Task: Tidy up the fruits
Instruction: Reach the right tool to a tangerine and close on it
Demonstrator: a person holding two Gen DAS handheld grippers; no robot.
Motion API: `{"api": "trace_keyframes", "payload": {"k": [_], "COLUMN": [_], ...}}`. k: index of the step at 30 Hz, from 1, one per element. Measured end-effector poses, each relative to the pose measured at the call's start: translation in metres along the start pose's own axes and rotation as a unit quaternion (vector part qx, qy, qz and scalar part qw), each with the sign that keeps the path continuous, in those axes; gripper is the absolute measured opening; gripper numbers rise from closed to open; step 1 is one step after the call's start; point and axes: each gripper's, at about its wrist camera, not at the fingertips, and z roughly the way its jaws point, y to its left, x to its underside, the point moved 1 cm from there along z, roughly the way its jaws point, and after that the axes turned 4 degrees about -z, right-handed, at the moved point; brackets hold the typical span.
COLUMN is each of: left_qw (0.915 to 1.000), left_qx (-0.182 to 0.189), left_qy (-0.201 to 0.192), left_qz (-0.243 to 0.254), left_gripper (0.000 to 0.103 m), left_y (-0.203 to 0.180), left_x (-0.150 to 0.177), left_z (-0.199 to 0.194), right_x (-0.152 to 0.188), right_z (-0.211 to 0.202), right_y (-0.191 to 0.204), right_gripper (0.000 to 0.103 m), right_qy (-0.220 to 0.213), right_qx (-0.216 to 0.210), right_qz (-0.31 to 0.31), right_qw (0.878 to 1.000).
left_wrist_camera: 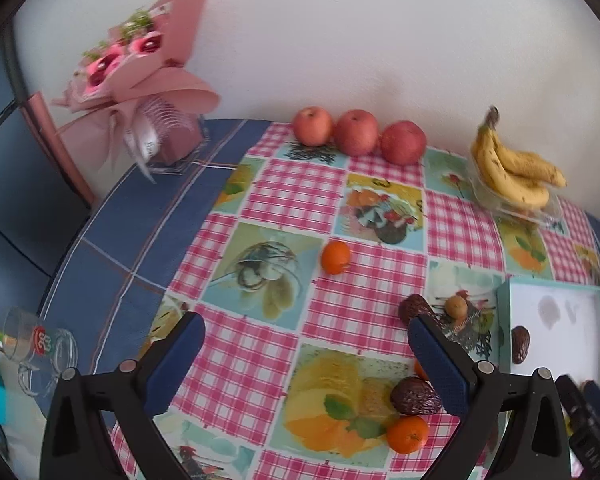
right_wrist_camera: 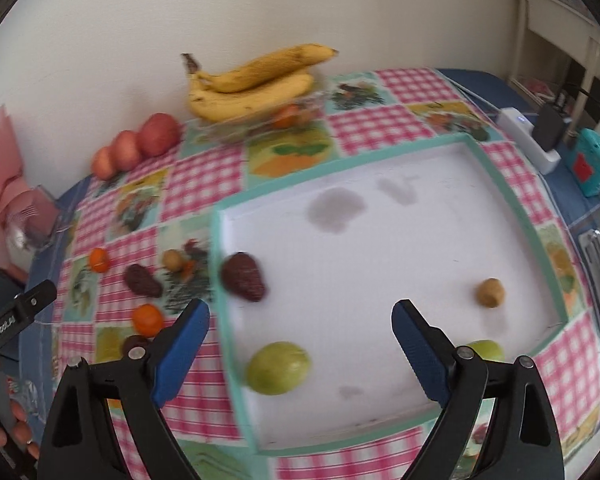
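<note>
Sorting fruit on a bench (left_wrist_camera: 100,264) draped in a pink-checked, fruit-printed cloth, a person holds a hand-held gripper in each hand, and the job looks roughly midway. The left hand-held gripper (left_wrist_camera: 306,356) hangs over the cloth with its blue pads spread wide and nothing between them; the right hand-held gripper (right_wrist_camera: 300,344) hovers just as open and empty above a shallow white tray with a teal rim (right_wrist_camera: 532,236). Already in the tray lie a dark reddish-brown fruit (right_wrist_camera: 242,276), a green fruit (right_wrist_camera: 278,367), a second green one half hidden behind the right finger, and a small tan fruit (right_wrist_camera: 491,292). Left out on the cloth, by this judgement, are three small oranges, one of them (left_wrist_camera: 335,257) lying alone toward the middle, two more dark fruits (left_wrist_camera: 414,396) and another small tan one. Three red apples (left_wrist_camera: 356,132) line the white wall at the back, beside a bunch of bananas (left_wrist_camera: 512,168) resting on a clear container. A pink-wrapped bouquet (left_wrist_camera: 140,64) stands at the bench's far left corner, a drinking glass (left_wrist_camera: 36,340) at its near left edge.
</note>
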Motion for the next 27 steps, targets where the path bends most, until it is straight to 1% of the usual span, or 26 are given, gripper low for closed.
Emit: {"api": "trace_keyframes", "payload": {"k": [4, 10, 15, 23, 27], "left_qw": [0.9999, 0.9996, 0.9982, 0.9919, 0.9912], "left_qx": [-0.006, -0.025, -0.044, -0.083, -0.081], "left_qy": [-0.003, 0.008, 0.034, 0.066, 0.077], "left_qz": [-0.011, -0.013, 0.024, 0.070, 0.071], "left_gripper": [0.103, 0.103, 0.103, 0.103, 0.103], "left_y": [0.013, 0.028, 0.031, 0.038, 0.044], "left_x": [0.000, 0.001, 0.005, 0.014, 0.016], "left_z": [-0.005, -0.001, 0.013, 0.032, 0.037], "right_x": [0.004, 0.011, 0.014, 0.020, 0.026], "right_z": [-0.003, -0.001, 0.003, 0.012, 0.020], "right_y": [0.020, 0.052, 0.073, 0.099, 0.108], "right_gripper": [0.093, 0.093, 0.093, 0.093, 0.093], "right_qy": [-0.002, 0.012, 0.027, 0.053, 0.071], "right_qx": [-0.009, -0.026, -0.036, -0.046, -0.045], "right_qz": [-0.015, -0.048, -0.073, -0.105, -0.115], "right_qw": [1.000, 0.998, 0.996, 0.992, 0.990]}}
